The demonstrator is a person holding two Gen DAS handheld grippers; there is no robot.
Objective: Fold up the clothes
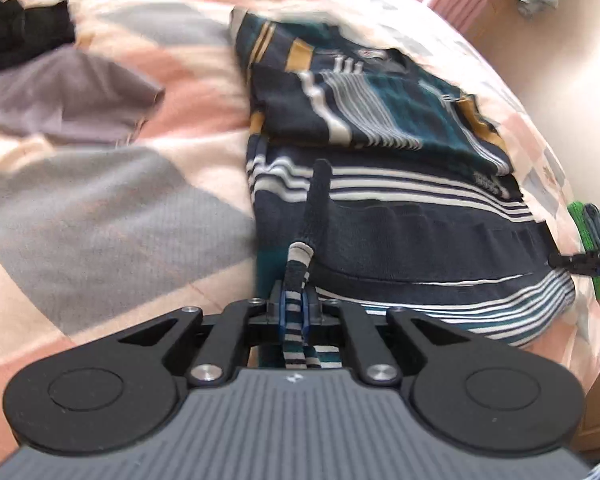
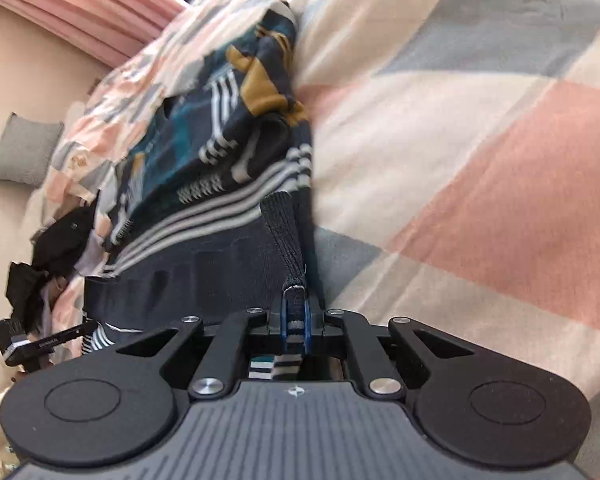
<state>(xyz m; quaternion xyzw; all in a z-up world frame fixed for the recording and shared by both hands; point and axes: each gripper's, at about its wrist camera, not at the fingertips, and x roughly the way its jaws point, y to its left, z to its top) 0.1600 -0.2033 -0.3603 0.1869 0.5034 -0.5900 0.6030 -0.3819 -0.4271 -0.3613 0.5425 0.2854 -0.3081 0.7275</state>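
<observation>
A navy, teal, mustard and white striped garment (image 1: 380, 128) lies partly folded on a bed with a pink, grey and cream checked cover (image 1: 112, 216). My left gripper (image 1: 318, 200) is shut on the garment's near left hem, with striped cloth pinched between its jaws. The same striped garment (image 2: 204, 168) shows in the right wrist view. There my right gripper (image 2: 284, 236) is shut on its near right hem. The right gripper's tip (image 1: 580, 258) shows at the far right of the left wrist view; the left gripper's body (image 2: 40, 344) appears at the lower left of the right wrist view.
A grey-lilac garment (image 1: 68, 96) and a black garment (image 1: 16, 28) lie on the bed to the left. Something green (image 1: 580, 220) sits at the bed's right edge. A grey cushion (image 2: 24, 148) lies on the floor beyond the bed. Pink curtains (image 2: 80, 4) hang behind.
</observation>
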